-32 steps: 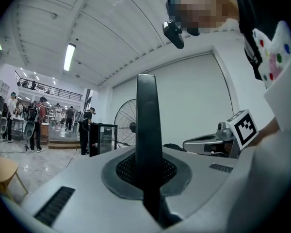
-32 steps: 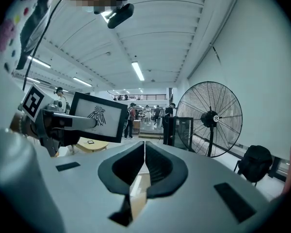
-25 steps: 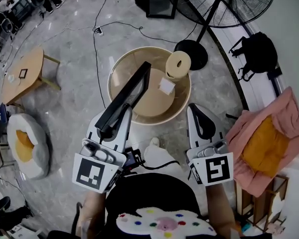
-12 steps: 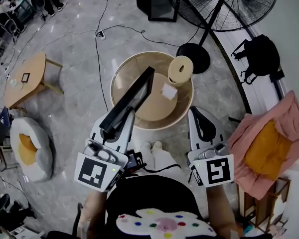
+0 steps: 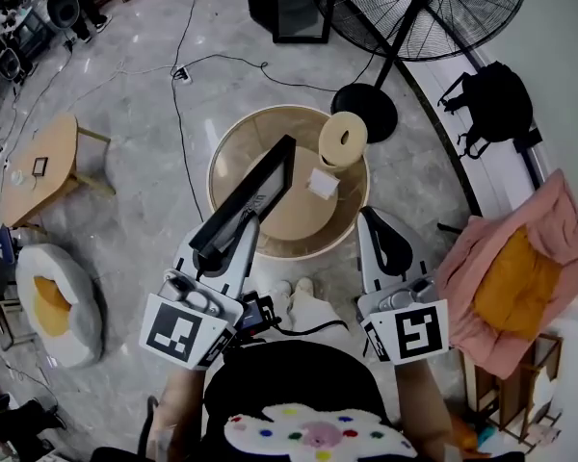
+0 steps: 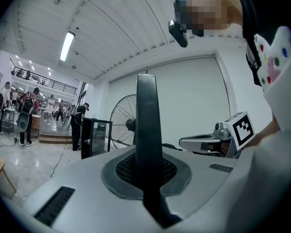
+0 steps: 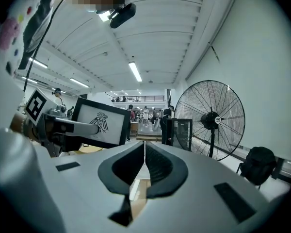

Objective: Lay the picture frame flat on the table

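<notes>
Left gripper [image 5: 237,227] clamps the tilted picture frame [image 5: 257,192], right gripper [image 5: 375,221] closed empty; next, lay it flat on the worktop [image 5: 301,216] at 12 o'clock.

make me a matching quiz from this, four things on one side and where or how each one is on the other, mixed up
1 picture frame
2 cream ring
3 white square
4 right claw

A shut, nothing in it
B clamped in the left claw, tilted over the round table
C flat on the table top
D at the table's far edge

Pairs: 1-B, 2-D, 3-C, 4-A
</notes>
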Demonstrator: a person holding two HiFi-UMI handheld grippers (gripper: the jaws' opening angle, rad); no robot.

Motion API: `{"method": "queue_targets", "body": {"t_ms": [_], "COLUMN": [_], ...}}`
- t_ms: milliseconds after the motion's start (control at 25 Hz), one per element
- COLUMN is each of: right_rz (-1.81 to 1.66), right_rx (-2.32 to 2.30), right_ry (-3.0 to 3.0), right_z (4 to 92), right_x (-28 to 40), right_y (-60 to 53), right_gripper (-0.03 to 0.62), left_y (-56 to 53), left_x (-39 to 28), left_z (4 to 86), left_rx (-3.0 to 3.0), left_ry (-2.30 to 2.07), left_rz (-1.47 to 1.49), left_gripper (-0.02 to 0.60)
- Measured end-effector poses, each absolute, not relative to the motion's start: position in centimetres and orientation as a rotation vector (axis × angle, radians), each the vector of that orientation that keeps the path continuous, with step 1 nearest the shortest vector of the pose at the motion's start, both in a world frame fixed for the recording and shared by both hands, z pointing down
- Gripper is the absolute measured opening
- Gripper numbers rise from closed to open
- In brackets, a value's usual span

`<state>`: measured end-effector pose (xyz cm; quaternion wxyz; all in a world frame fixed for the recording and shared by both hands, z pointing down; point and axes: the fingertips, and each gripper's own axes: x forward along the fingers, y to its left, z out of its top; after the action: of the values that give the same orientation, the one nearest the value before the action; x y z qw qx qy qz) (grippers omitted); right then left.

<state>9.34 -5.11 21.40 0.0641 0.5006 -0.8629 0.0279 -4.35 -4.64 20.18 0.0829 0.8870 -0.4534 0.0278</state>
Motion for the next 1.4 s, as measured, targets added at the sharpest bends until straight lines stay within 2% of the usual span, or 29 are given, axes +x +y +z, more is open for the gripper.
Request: {"method": "queue_targets", "body": {"t_ms": [600, 640, 720, 840, 1240, 1400], "right_rz": [0.107, 0.105, 0.102, 0.119, 0.216, 0.258], "right_rx": [1.358, 1.337, 1.294, 1.266, 1.214, 1.202], "right_ry": [-2.690, -2.696, -2.707, -2.720, -2.776, -2.786], "right_z": [22.0, 22.1, 22.3, 22.5, 22.9, 23.4], "right_x": [6.3, 6.0, 5.3, 4.8, 4.5, 4.9], "right_y": [-5.2, -5.2, -5.2, -5.3, -4.7, -4.5], "right_gripper": [0.040, 0.052, 0.127, 0.147, 0.152, 0.119], "left_y": [-4.4, -4.4, -4.3, -4.0, -2.6, -2.6], "left_x": [-3.6, -3.5, -3.3, -3.0, -1.5, -1.2], "left_z": [21.5, 21.6, 21.8, 21.8, 22.1, 22.5], "left_rx": [2.701, 2.703, 2.704, 2.699, 2.699, 2.687], "left_ry": [-1.090, -1.064, -1.013, -0.933, -0.686, -0.664], "left_rz": [0.045, 0.043, 0.032, -0.007, -0.052, -0.044], "left_gripper": [0.025, 0.025, 0.025, 0.025, 0.025, 0.025]}}
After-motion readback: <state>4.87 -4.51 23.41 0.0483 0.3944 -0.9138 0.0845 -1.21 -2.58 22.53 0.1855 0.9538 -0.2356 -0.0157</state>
